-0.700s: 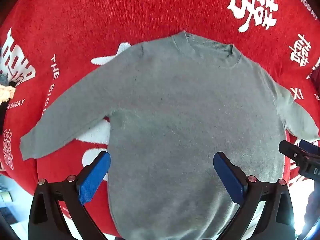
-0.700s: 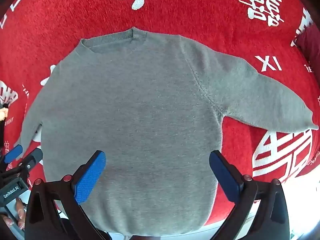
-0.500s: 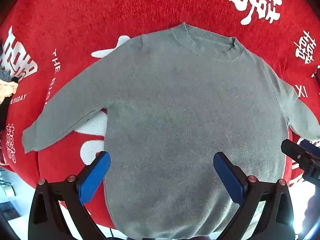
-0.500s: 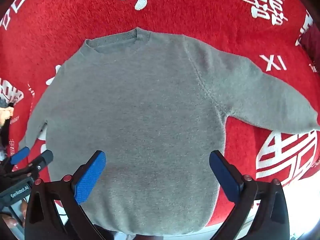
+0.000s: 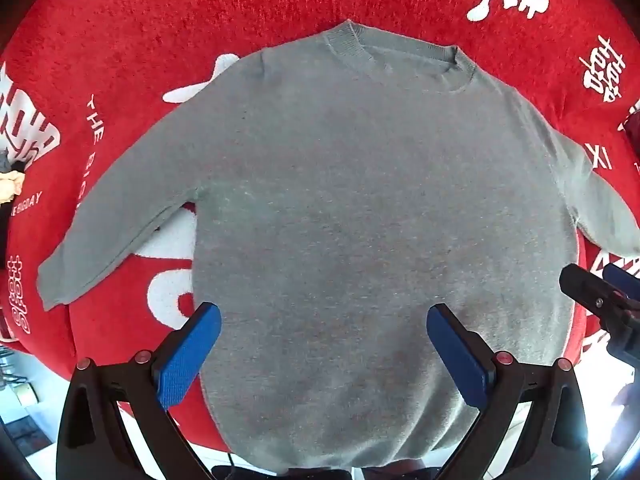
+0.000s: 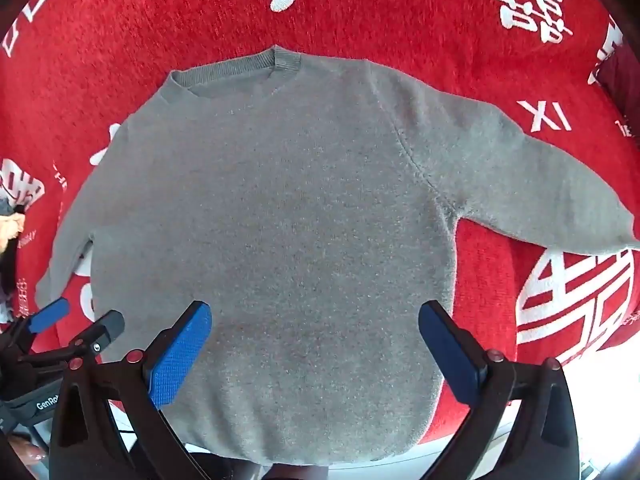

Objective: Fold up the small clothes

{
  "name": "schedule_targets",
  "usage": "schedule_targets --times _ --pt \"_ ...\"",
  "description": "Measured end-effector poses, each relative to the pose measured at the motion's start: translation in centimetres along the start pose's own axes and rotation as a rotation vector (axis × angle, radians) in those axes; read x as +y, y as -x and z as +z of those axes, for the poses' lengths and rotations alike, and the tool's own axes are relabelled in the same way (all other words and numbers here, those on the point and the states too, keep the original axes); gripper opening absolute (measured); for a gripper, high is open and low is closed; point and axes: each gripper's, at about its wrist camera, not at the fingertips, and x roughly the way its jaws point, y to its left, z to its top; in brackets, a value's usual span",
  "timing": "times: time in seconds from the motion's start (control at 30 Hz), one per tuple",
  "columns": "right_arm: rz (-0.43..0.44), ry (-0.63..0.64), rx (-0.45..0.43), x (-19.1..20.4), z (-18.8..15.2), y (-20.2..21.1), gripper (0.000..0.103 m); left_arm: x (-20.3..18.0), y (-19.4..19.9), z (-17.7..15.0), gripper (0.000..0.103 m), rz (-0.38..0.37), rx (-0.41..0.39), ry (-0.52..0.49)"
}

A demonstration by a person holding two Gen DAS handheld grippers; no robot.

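1. A small grey knitted sweater (image 5: 360,208) lies flat and face up on a red fleece blanket with white printed characters and lettering (image 5: 200,12). The ribbed round collar is at the far end; the hem is at the near end, at the near edge of the blanket.

2. Both sleeves are spread outward and slant toward the near side. In the left wrist view the sweater's left-hand sleeve (image 5: 120,216) lies fully on the blanket, cuff toward the left edge. In the right wrist view the opposite sleeve (image 6: 532,184) reaches toward the right edge of the picture.

3. The left gripper (image 5: 324,356), with black arms and blue textured pads, points down over the lower half of the sweater body. Its jaws stand fully apart. Nothing is between the pads, and they do not appear to press on the fabric.

4. The right gripper (image 6: 314,352), of the same build, points down over the lower half of the body as well. Its jaws are likewise spread wide and grip nothing.

5. The two grippers hang side by side: each shows at the edge of the other's view, near the hem corners.

6. Below the near edge of the blanket a pale floor (image 6: 600,408) shows.
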Motion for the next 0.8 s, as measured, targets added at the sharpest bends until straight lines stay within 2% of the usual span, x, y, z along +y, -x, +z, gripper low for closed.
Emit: schedule_targets --times 0.13,0.27,0.8 --pt "-0.015 0.02 0.028 0.3 -0.6 -0.6 0.103 0.2 -0.2 0.0 0.103 -0.015 0.012 0.012" --pt "-0.076 0.034 0.021 0.3 -0.9 -0.8 0.103 0.7 -0.2 -0.2 0.103 -0.019 0.007 0.034" --pt "-0.086 0.016 0.037 0.0 -0.8 -1.0 0.103 0.2 -0.2 -0.2 0.103 -0.015 0.021 0.033"
